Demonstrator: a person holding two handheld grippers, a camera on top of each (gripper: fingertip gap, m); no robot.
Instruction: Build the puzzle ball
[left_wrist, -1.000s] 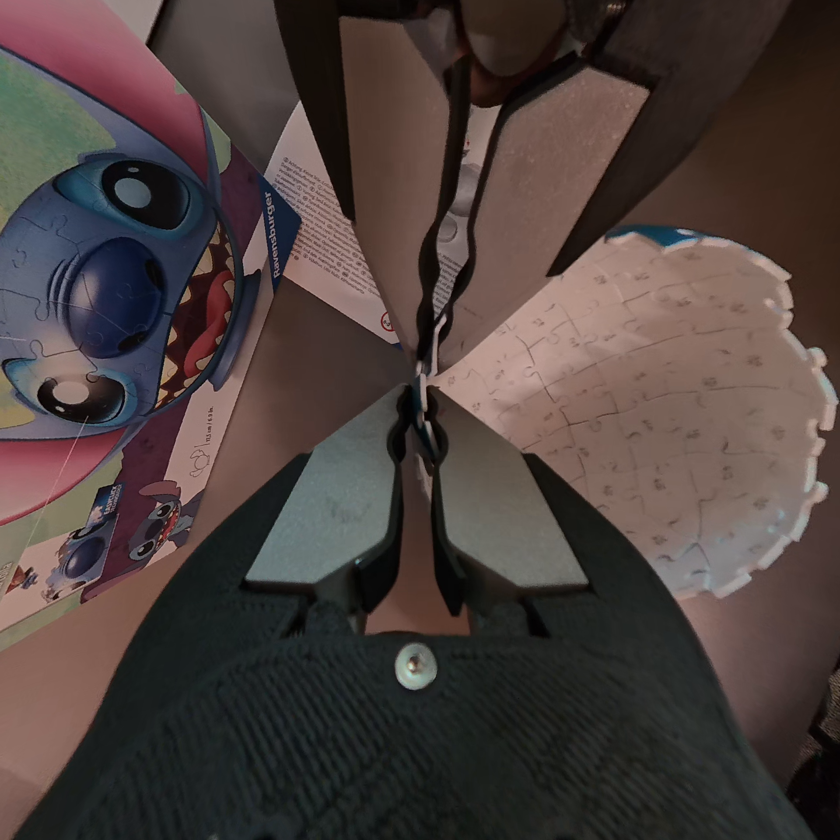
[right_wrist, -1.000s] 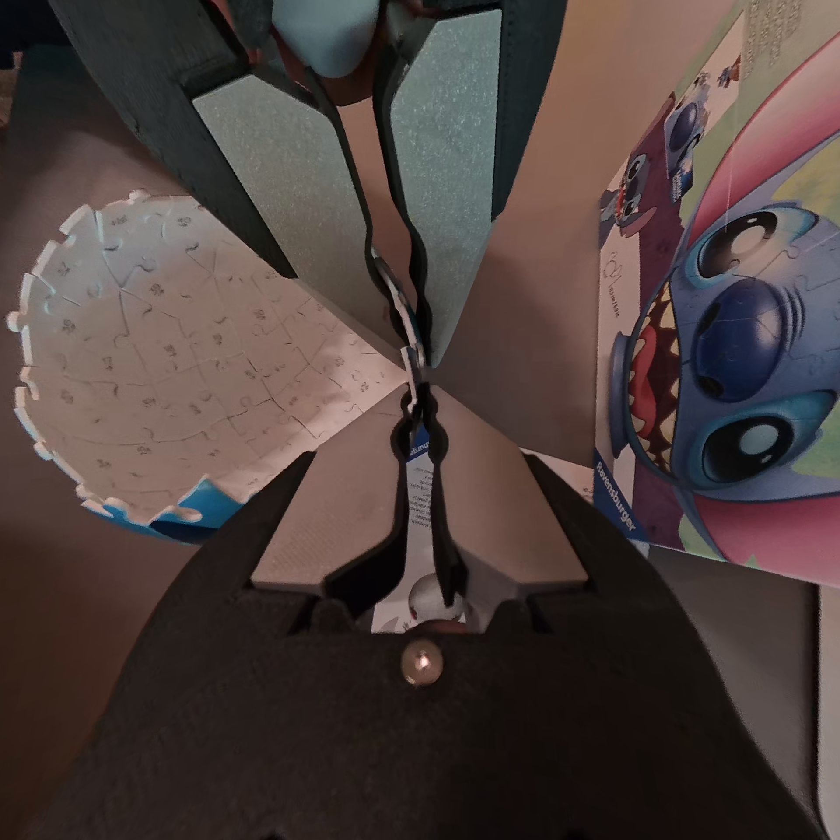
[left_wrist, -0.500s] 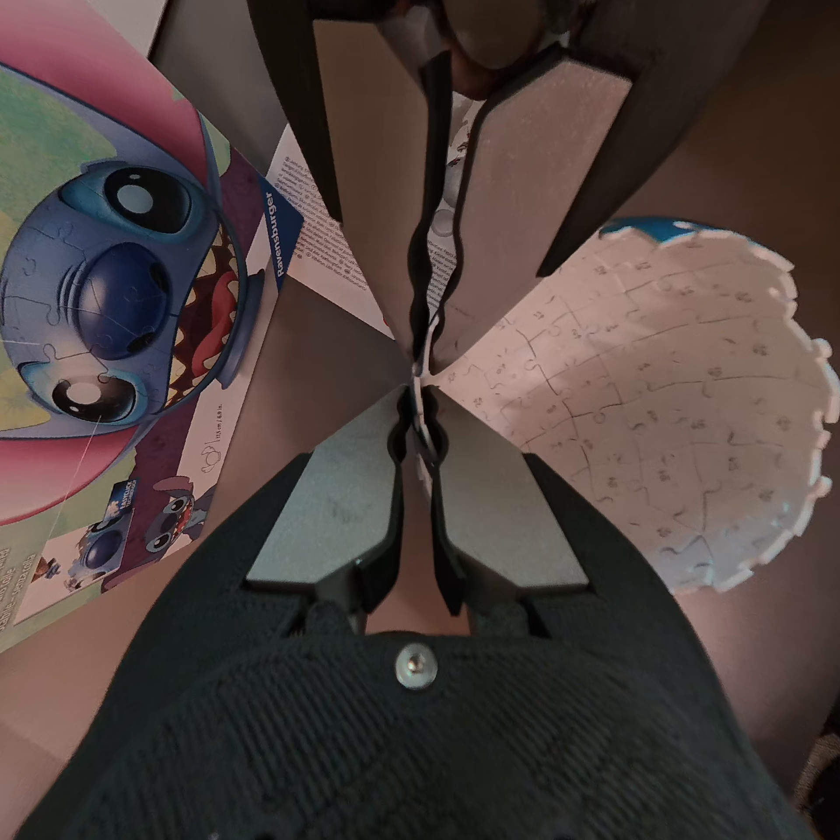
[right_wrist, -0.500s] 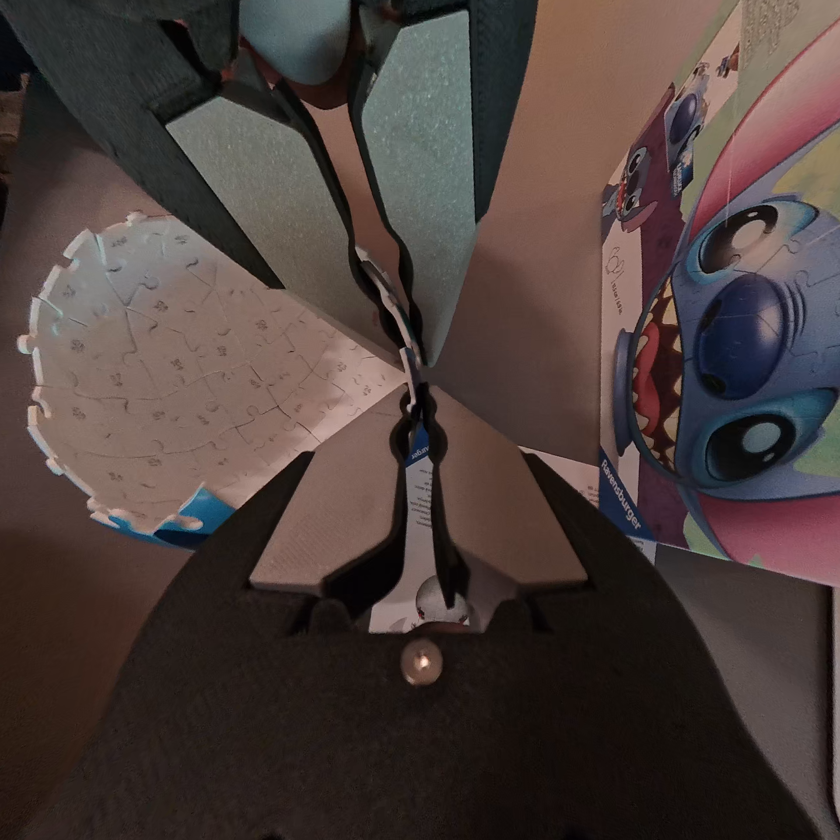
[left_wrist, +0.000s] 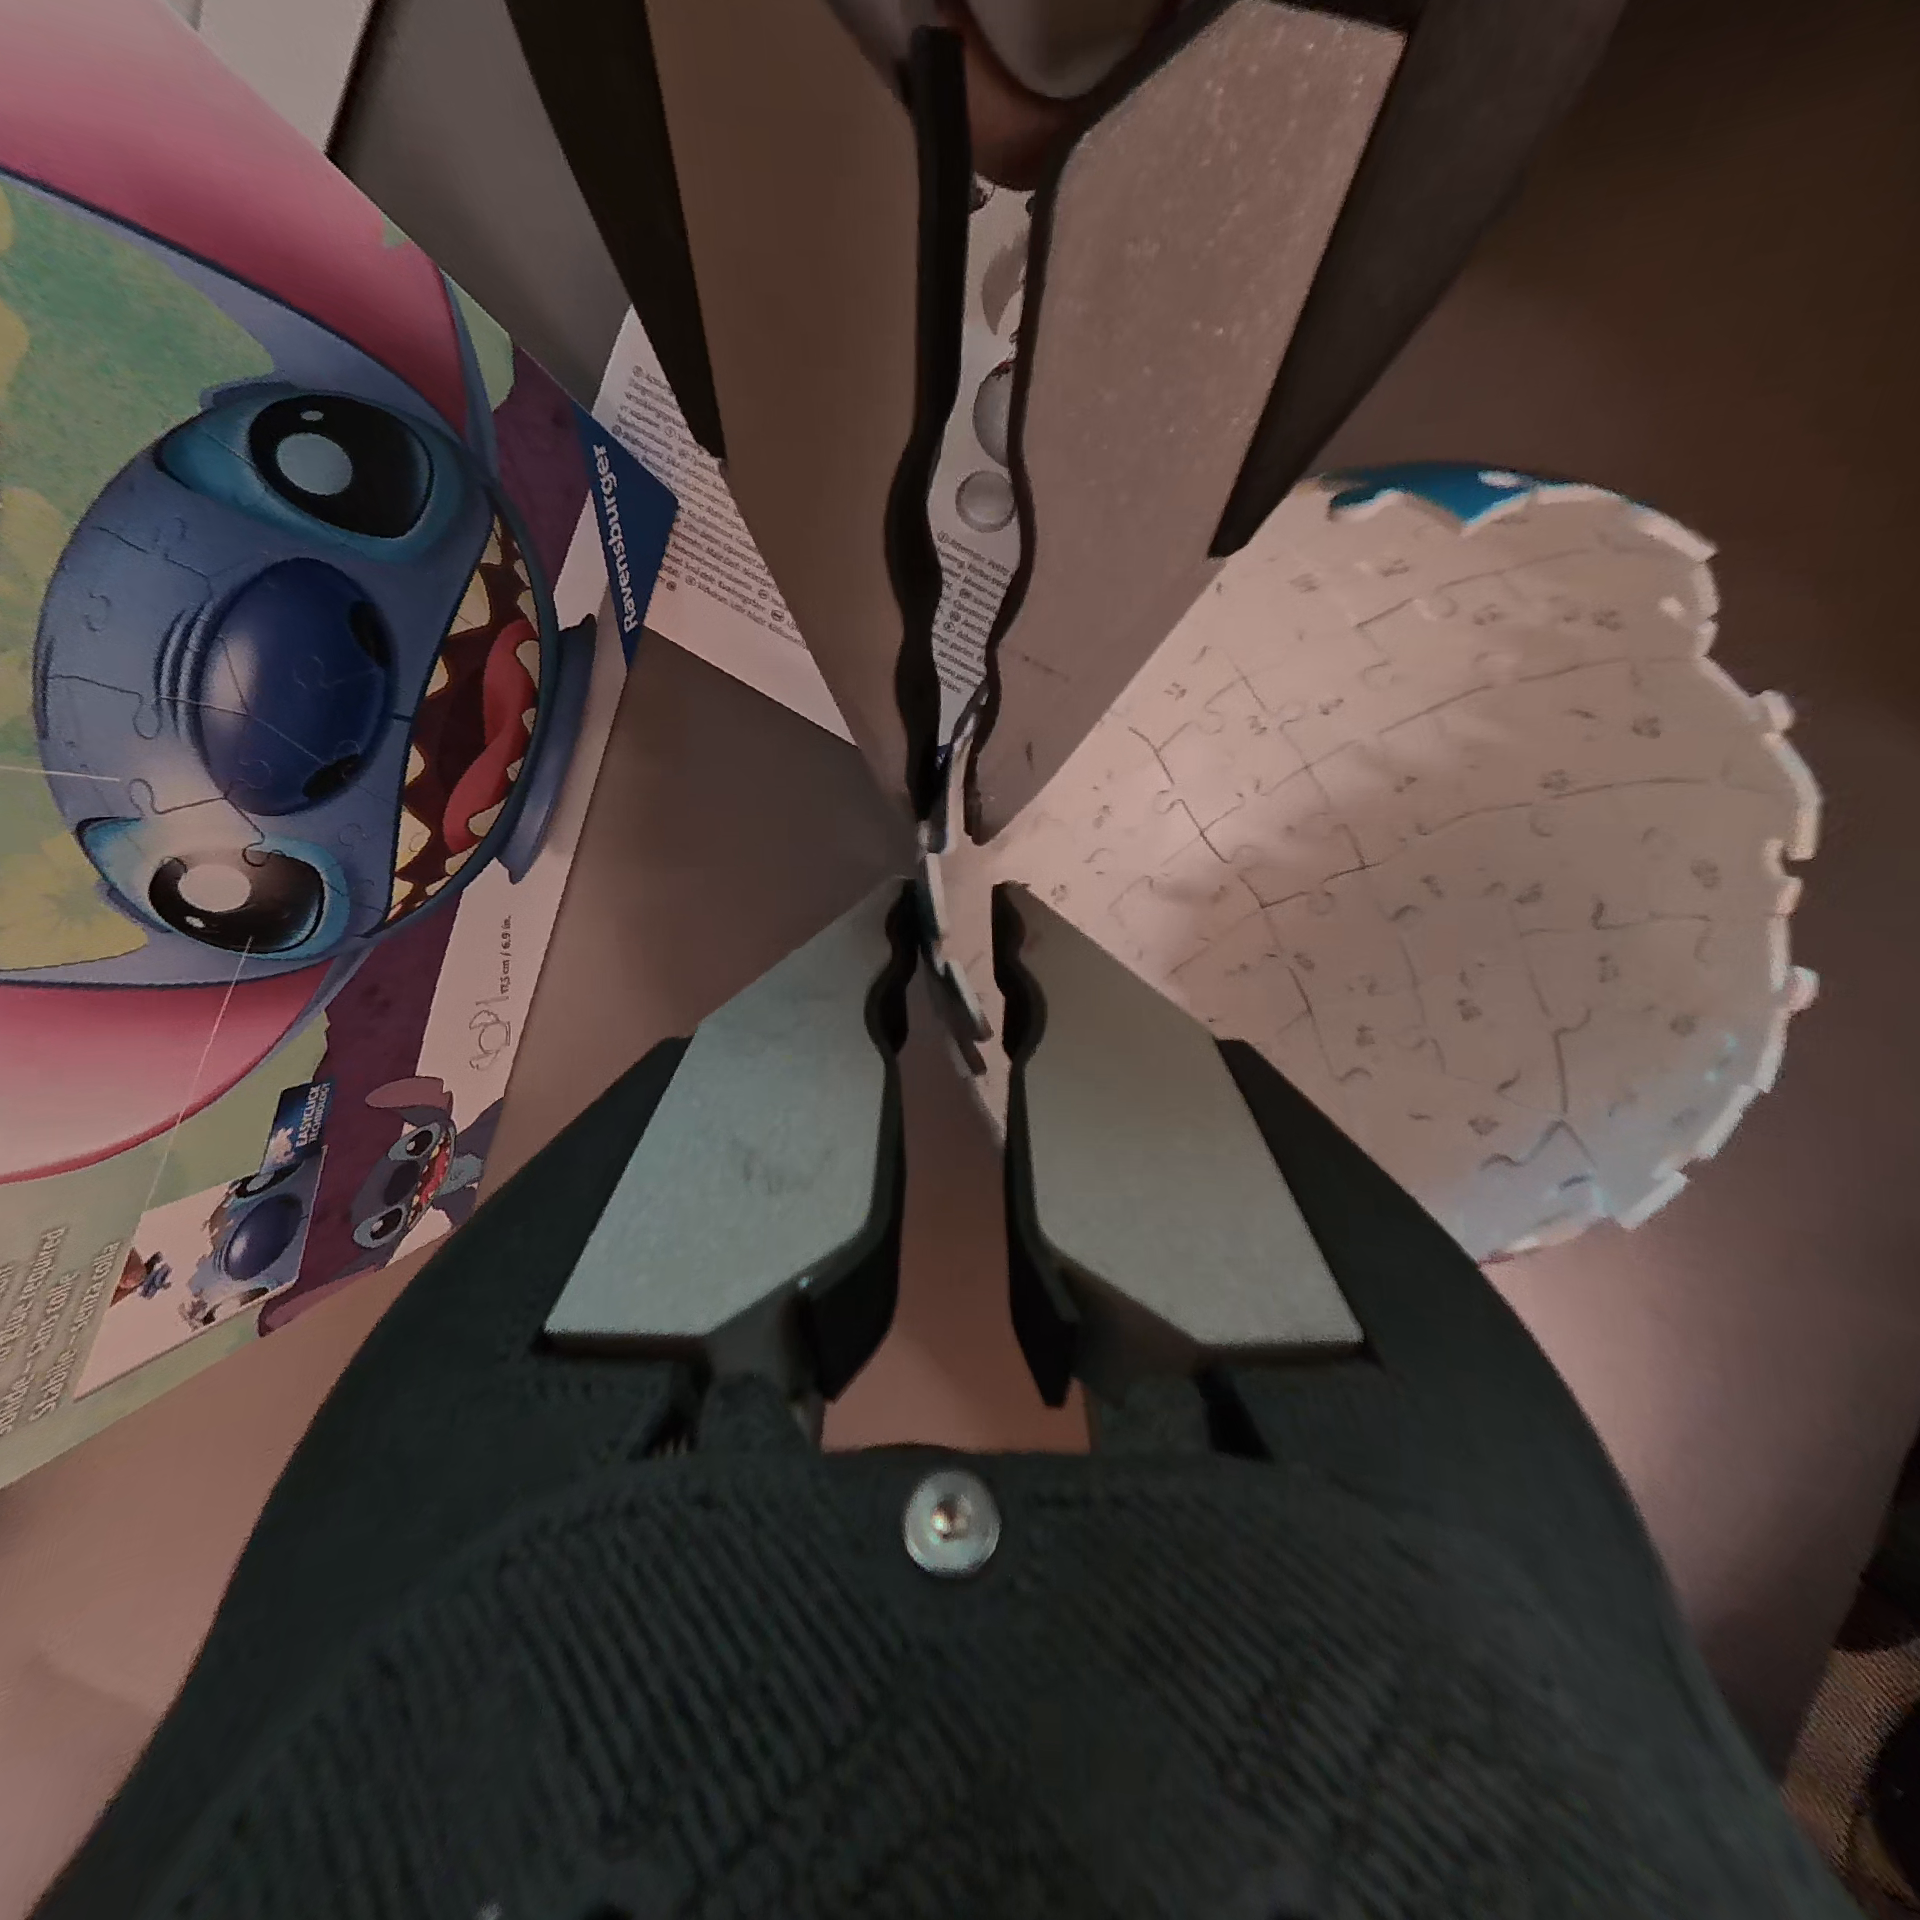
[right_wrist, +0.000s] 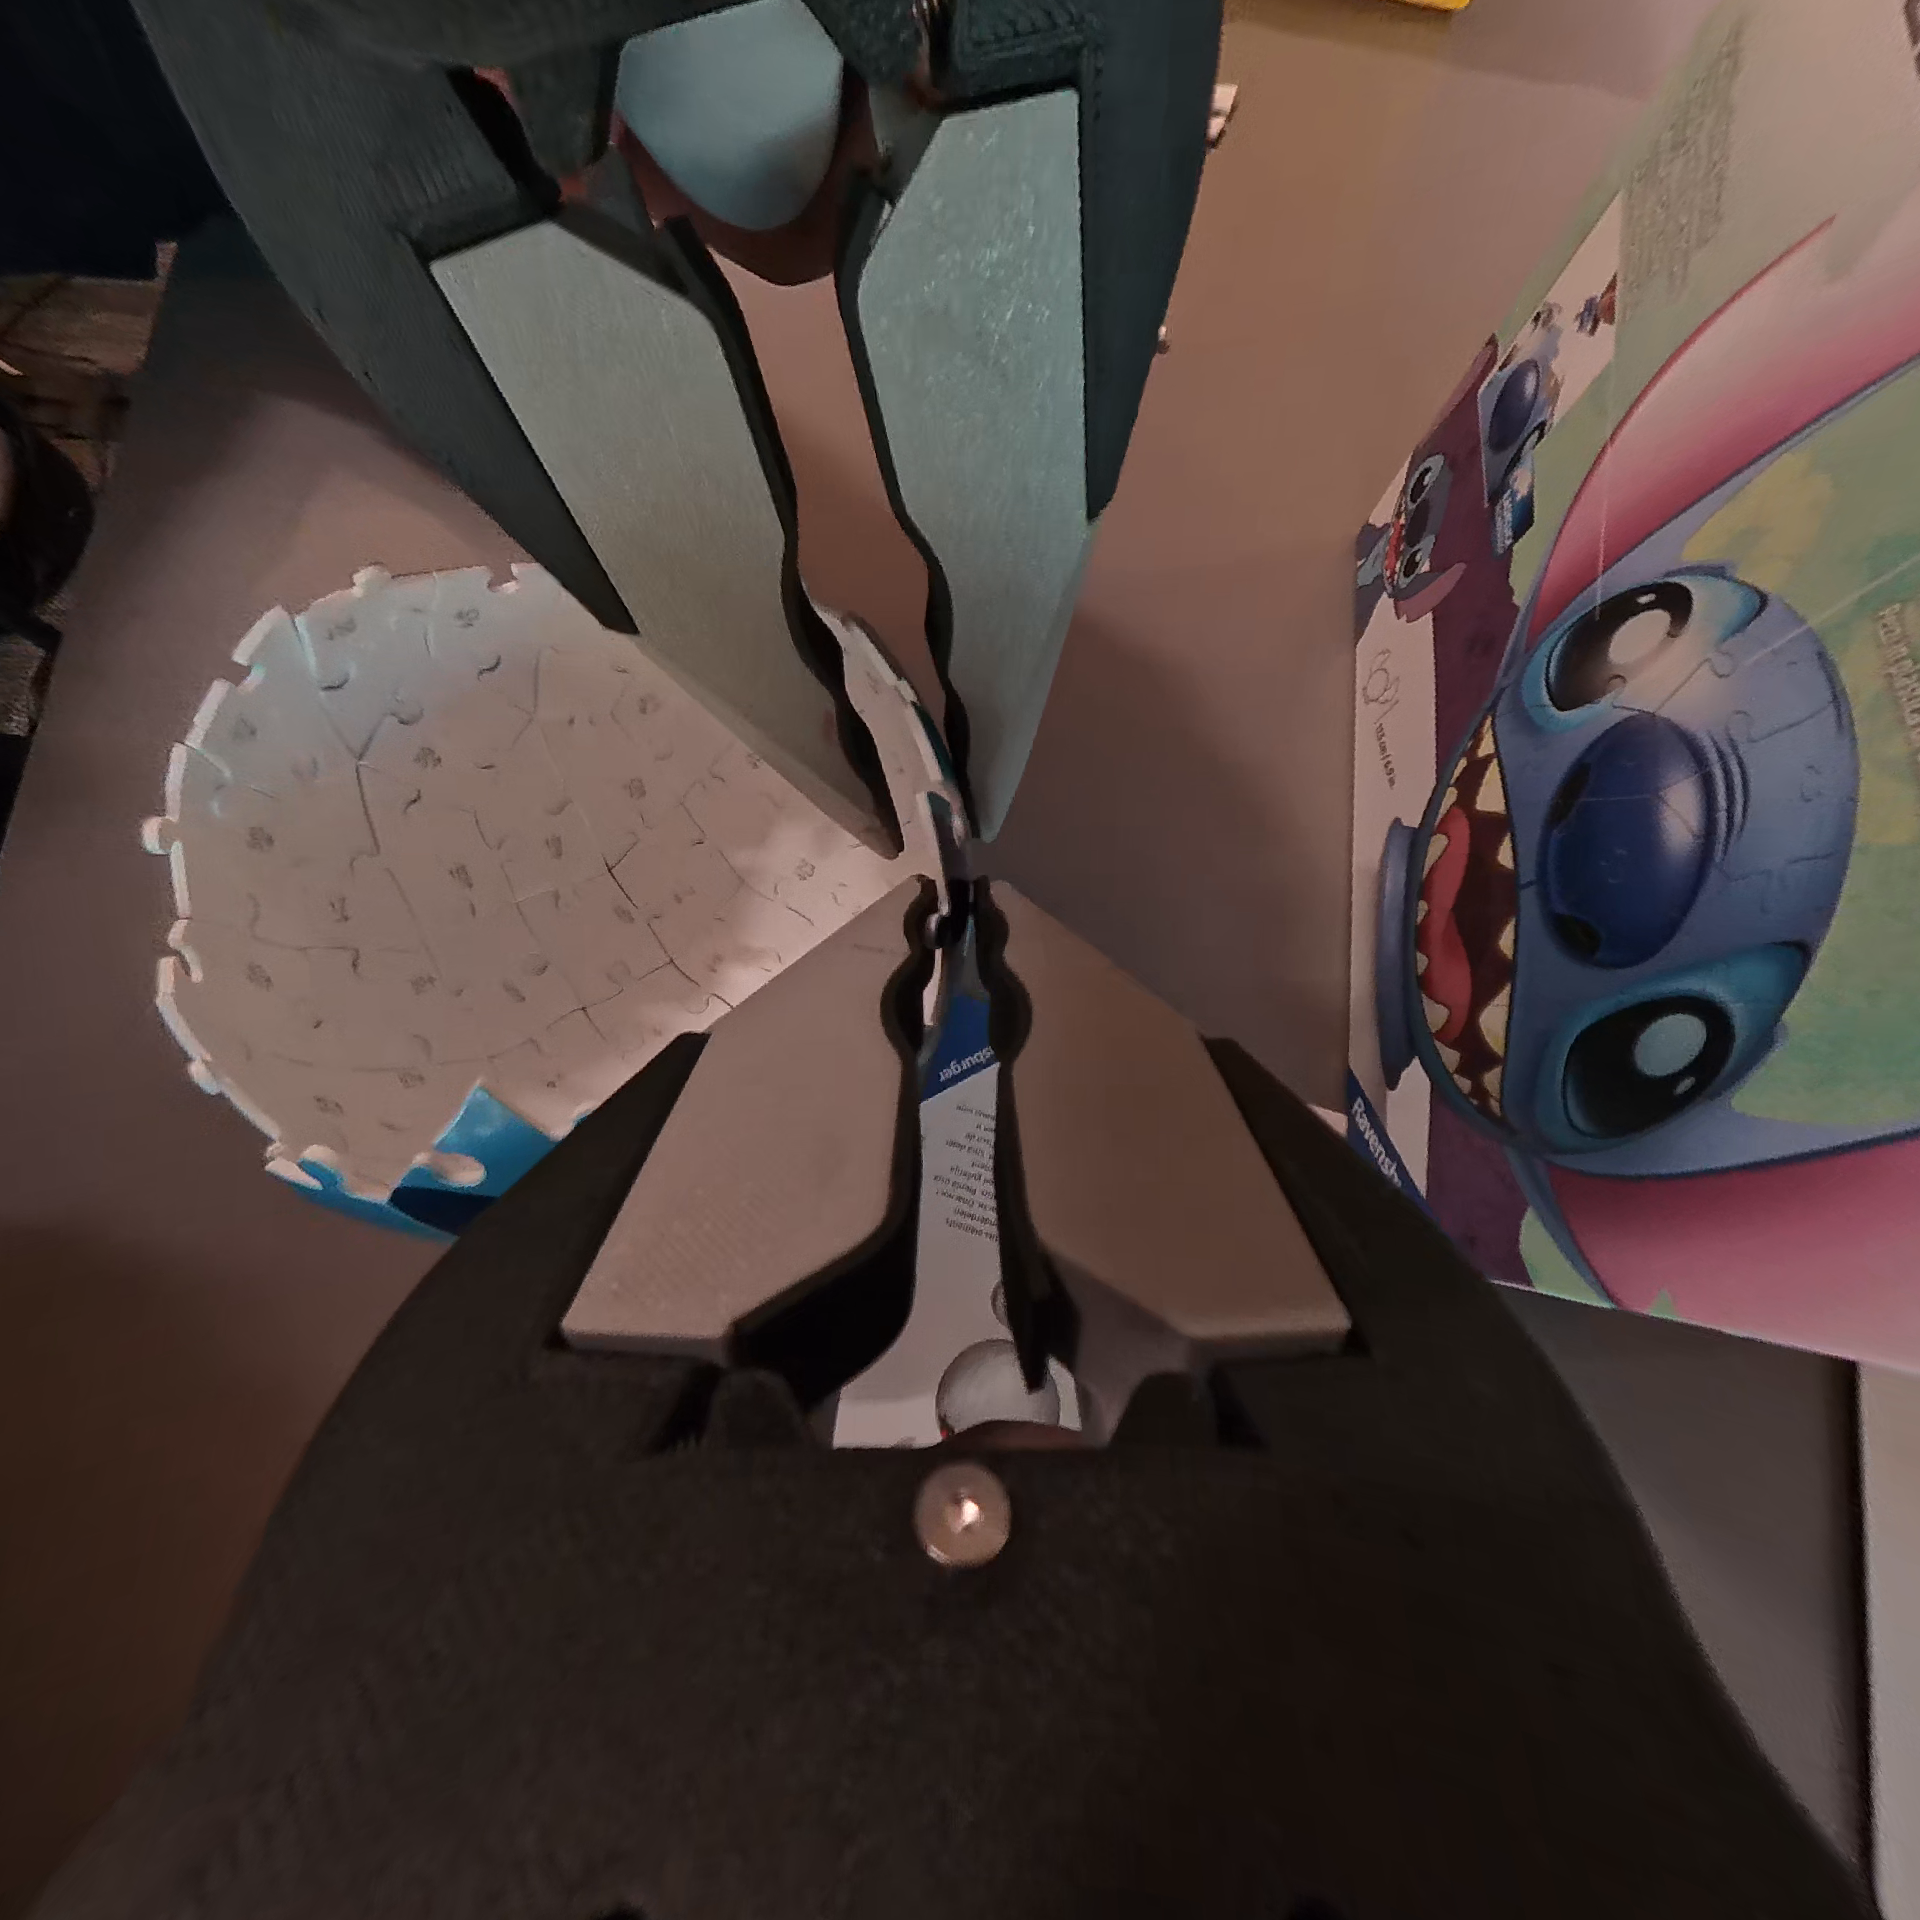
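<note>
Basically, left gripper (left_wrist: 954, 904) parted, piece strip (left_wrist: 951, 971) loose between; right gripper (right_wrist: 951, 899) pinches strip end. Half-built ball (right_wrist: 436, 883) lies beside on table. Light, stiff, joints fragile; grip near joints.

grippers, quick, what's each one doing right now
Left gripper: fingers open, puzzle strip between them, not clamped.
Right gripper: closed on the puzzle strip's end.

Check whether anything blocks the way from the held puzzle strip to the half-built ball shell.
Nothing visible does. The right gripper pinches the puzzle strip, the left gripper stands open around it, and the ball shell lies just beside them; the box lies opposite.
</note>
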